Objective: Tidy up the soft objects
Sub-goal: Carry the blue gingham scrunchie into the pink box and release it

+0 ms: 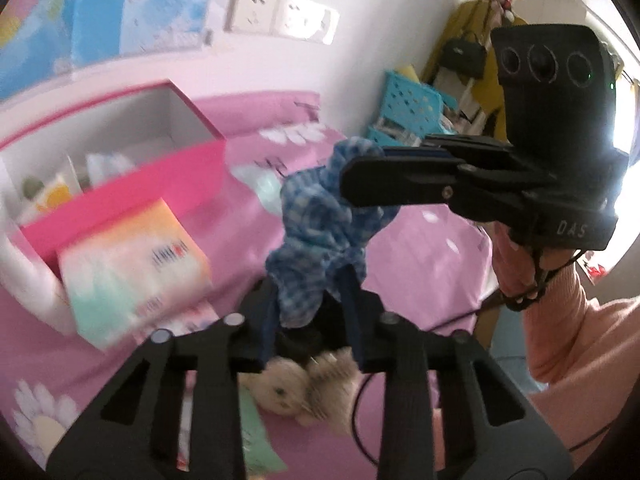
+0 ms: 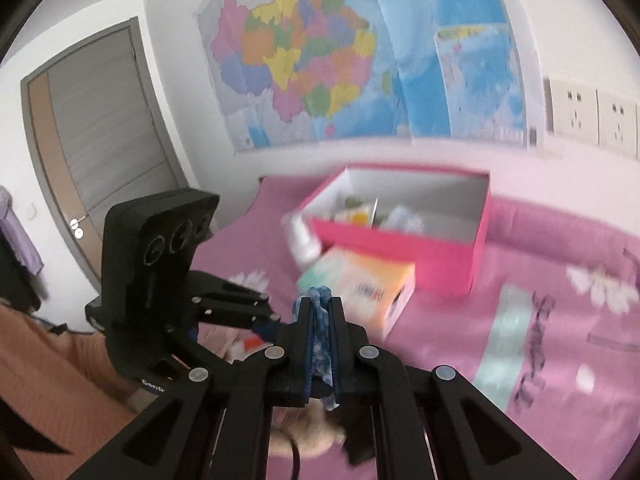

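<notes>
Blue-and-white checked cloth [image 1: 320, 224]: left wrist view; a bunched soft piece held up above the bed, spanning from one claw to the other.
Left gripper [image 1: 310, 300]: bottom centre; jaws drawn together on the lower end of the cloth.
Right gripper [image 1: 360, 176]: up and to the right of the left claw; jaws closed on the upper end of the cloth; raised letters "DAS" readable on its black body.
Tissue pack [image 1: 136, 264]: left of the left claw; printed writing blurred, unreadable.
Pink box [image 1: 132, 184]: beyond the pack, open, white inside, small items within.
Plush toy [image 1: 296, 388]: beige, lying on the sheet beneath the left claw.
Bed sheet [image 1: 424, 264]: pink with daisy print.
Wall sockets [image 1: 280, 16]: white, above and beyond the box.
Blue baskets [image 1: 408, 108]: stacked far right of the claw.

Right wrist view: the cloth [image 2: 321, 336] is pinched flat between the closed right gripper [image 2: 321, 308]; the left gripper [image 2: 268, 320] meets it from the left.
Lettering: "Gen…" partly visible on the left gripper's body.
Map [image 2: 320, 48]: coloured, on the wall beyond the pink box [image 2: 400, 236].
Door [image 2: 100, 152]: grey, far left.
</notes>
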### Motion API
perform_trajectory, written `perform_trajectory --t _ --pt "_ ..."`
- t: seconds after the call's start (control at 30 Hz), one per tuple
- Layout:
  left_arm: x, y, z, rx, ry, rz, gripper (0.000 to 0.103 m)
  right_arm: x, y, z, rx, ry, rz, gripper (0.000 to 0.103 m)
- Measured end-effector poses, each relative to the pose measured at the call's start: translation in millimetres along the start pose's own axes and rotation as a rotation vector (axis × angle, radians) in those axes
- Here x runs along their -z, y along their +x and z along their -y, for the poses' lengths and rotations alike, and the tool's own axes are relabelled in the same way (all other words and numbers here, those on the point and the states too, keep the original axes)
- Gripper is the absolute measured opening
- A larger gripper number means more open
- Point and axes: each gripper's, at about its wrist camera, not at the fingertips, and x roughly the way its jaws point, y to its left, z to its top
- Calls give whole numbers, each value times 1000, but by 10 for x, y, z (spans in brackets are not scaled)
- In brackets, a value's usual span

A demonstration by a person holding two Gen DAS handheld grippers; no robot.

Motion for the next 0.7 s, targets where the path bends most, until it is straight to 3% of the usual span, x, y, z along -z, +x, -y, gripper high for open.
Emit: perform_trajectory --t 0.13,0.37,0.7 --pt "-304 -45 -154 -73 -6 43 24 -336 98 134 26 -4 41 6" --pt "-760 128 -413 -199 -14 53 21 -850 389 376 49 3 88 6" --pt "-1069 600 -985 -278 -137 -37 21 -1108 978 826 122 81 17 6"
